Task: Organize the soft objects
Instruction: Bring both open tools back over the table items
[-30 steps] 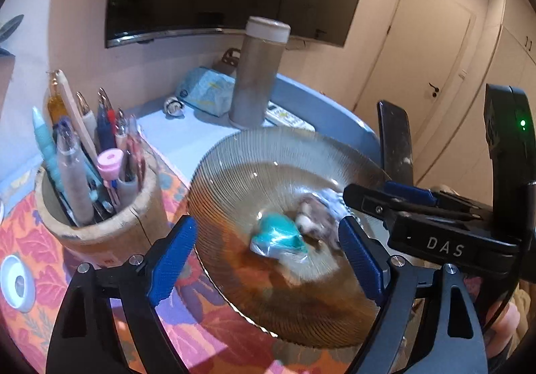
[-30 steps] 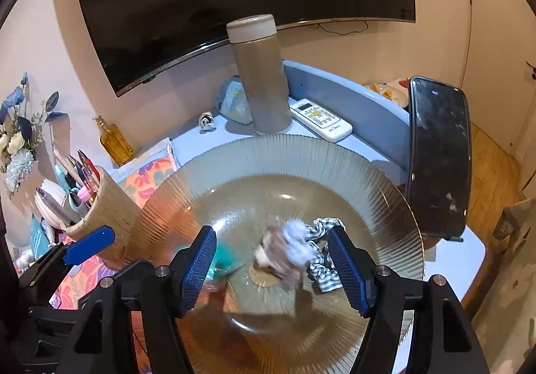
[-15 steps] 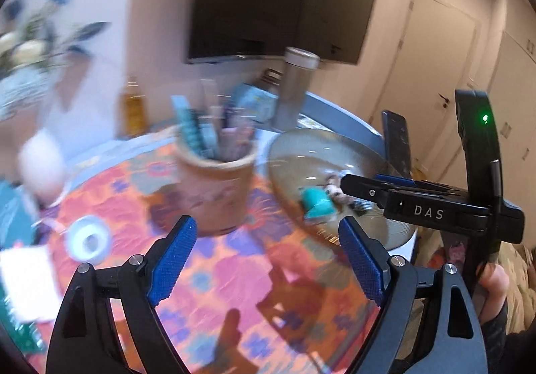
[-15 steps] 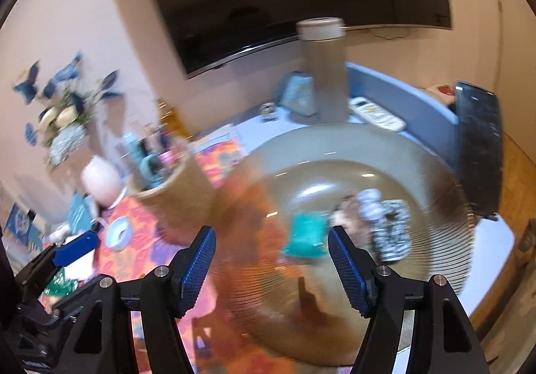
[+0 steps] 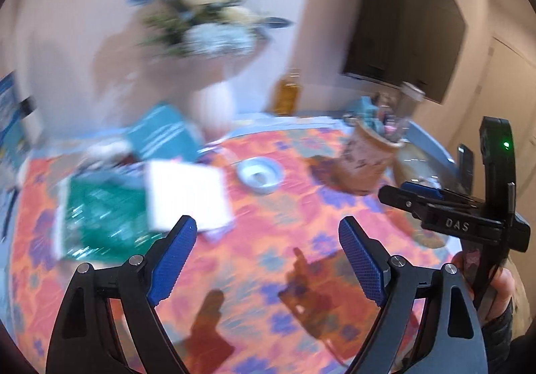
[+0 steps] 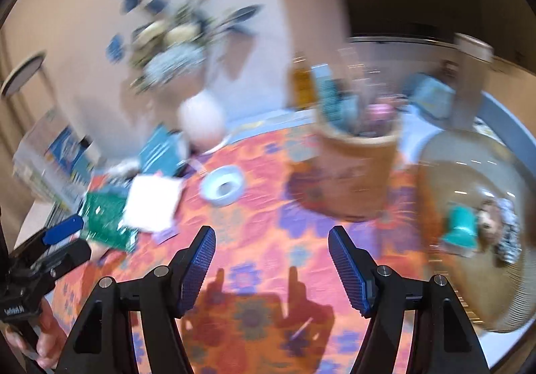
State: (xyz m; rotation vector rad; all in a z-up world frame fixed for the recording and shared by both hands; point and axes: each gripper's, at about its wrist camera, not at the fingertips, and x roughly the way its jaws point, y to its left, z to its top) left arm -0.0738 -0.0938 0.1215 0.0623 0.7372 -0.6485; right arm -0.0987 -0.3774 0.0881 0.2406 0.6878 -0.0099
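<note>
Both views are blurred by motion. A ribbed glass bowl point(image 6: 469, 290) sits at the right of the right wrist view. It holds a teal soft item point(image 6: 462, 230), a brown plush piece point(image 6: 487, 225) and a checked fabric piece point(image 6: 509, 233). My right gripper point(image 6: 271, 265) stands open over the orange flowered cloth point(image 6: 261, 206), nothing between its fingers. My left gripper point(image 5: 264, 260) is open too, above the same cloth point(image 5: 268, 206), empty. The right gripper point(image 5: 412, 193) shows at the right edge of the left wrist view.
A woven pen holder point(image 6: 355, 169) stands left of the bowl. A tape roll point(image 6: 222, 186), a white pad point(image 6: 152, 203), a green packet point(image 6: 104, 216) and a teal booklet point(image 6: 160, 149) lie at the left. A white vase point(image 6: 201, 119) of flowers stands at the back.
Both grippers have swung left, away from the bowl, and now hang over the flowered cloth. The bowl has slid to the right edge of both views. Both grippers stayed open.
</note>
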